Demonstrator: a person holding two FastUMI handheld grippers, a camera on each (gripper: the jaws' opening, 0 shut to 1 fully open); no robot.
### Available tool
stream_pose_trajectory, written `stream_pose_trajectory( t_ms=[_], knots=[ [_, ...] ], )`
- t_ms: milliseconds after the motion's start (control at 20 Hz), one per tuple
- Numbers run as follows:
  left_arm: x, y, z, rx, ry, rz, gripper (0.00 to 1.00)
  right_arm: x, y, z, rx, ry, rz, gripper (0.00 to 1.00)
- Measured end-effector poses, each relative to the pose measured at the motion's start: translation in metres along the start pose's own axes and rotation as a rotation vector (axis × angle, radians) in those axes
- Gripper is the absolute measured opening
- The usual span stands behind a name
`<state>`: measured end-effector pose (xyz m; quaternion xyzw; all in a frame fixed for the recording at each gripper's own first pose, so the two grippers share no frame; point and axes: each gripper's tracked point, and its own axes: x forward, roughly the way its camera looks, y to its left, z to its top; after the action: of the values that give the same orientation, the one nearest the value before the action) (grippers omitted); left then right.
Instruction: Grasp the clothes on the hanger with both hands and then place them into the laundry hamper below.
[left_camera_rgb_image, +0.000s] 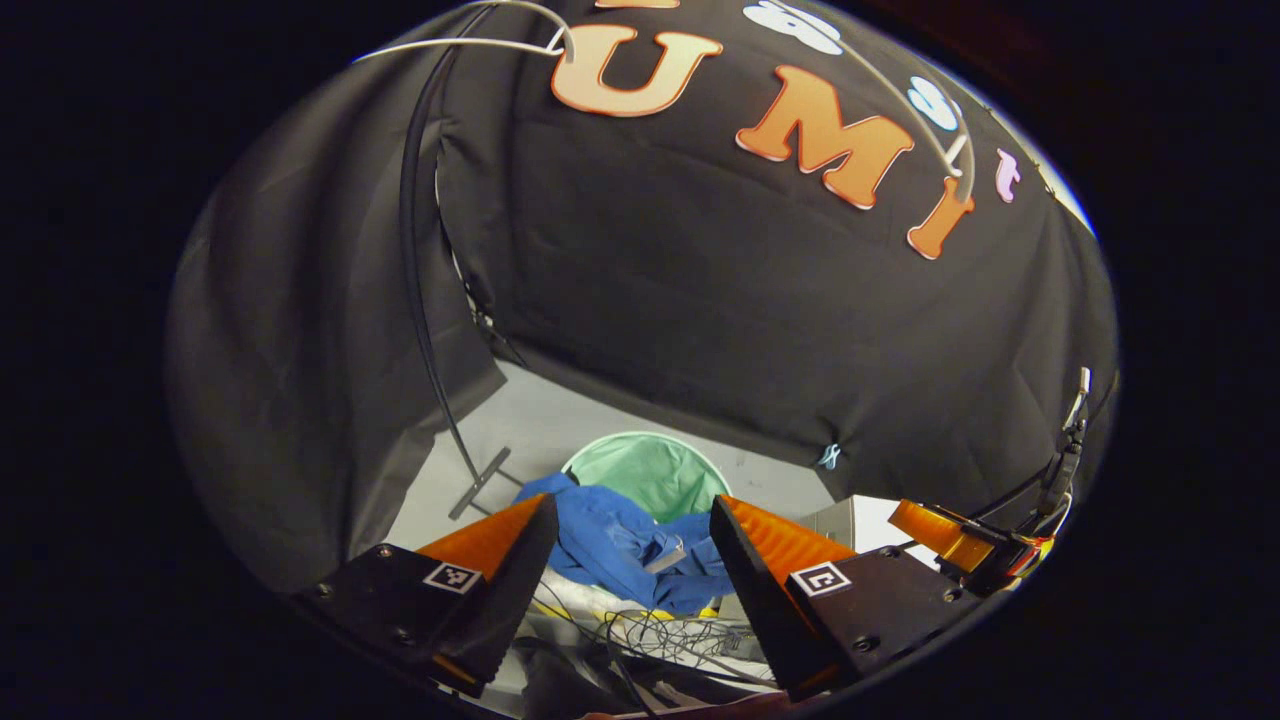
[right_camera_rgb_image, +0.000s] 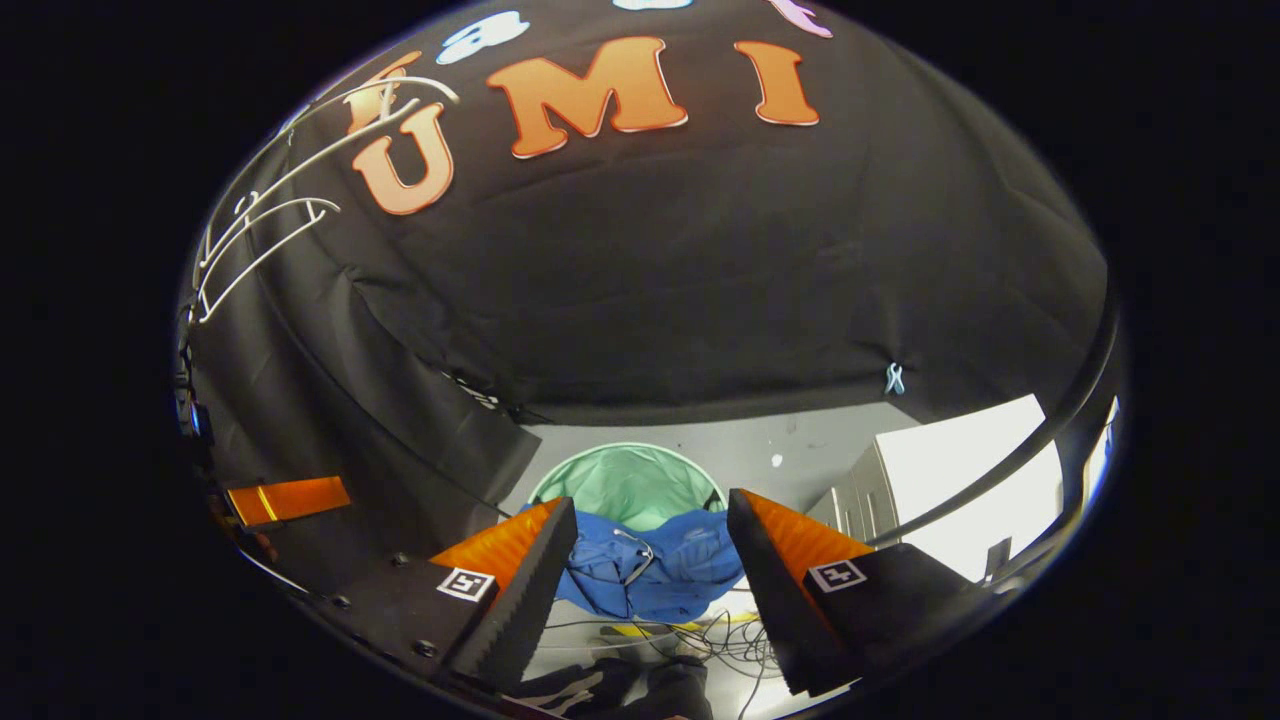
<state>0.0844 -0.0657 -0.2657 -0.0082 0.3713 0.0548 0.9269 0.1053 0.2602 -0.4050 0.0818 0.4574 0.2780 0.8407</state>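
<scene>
Jaws apart, both grippers | blue garment (left_camera_rgb_image: 620, 545) draped over hamper (left_camera_rgb_image: 650, 470) rim

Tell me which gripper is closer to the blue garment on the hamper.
Hard to call; they look about level. The left gripper and the right gripper both hover open above the blue garment, draped over the near rim of the green hamper, touching neither.

Staged recording booth, not a lived-in home; black cloth wall (right_camera_rgb_image: 700, 270) draped on all visible sides, pinned with a small clip (right_camera_rgb_image: 894, 378); bare pale floor (right_camera_rgb_image: 800, 445); loose cables (left_camera_rgb_image: 660, 635) tangled on the floor; white wire hangers (right_camera_rgb_image: 270, 215) hung high; green laundry hamper (right_camera_rgb_image: 628, 485) below as household prop.
</scene>
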Motion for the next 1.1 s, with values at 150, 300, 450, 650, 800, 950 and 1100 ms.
stream_pose_trajectory(
  t_ms=[150,300,450,650,800,950,1100],
  knots=[
    [-0.02,-0.016,0.018,0.034,-0.062,-0.025,0.97,-0.016,0.01,0.02,-0.008,-0.056,0.026,0.98],
    [-0.033,-0.032,0.032,0.058,-0.115,-0.038,0.97,-0.034,0.017,0.038,0.009,-0.105,0.058,0.98],
    [-0.047,-0.05,0.051,0.076,-0.178,-0.049,0.97,-0.053,0.013,0.062,-0.005,-0.179,0.054,0.98],
    [-0.072,-0.081,0.084,0.08,-0.309,-0.087,0.97,-0.089,0.001,0.096,-0.065,-0.291,0.025,0.98],
    [-0.097,-0.102,0.114,0.122,-0.444,-0.103,0.96,-0.113,-0.011,0.11,-0.118,-0.376,-0.021,0.98],
    [-0.126,-0.122,0.148,0.134,-0.603,-0.126,0.97,-0.137,-0.011,0.125,-0.134,-0.451,-0.024,0.98],
    [-0.155,-0.132,0.168,0.112,-0.712,-0.158,0.92,-0.158,-0.012,0.14,-0.135,-0.533,-0.015,0.98]
  ],
)
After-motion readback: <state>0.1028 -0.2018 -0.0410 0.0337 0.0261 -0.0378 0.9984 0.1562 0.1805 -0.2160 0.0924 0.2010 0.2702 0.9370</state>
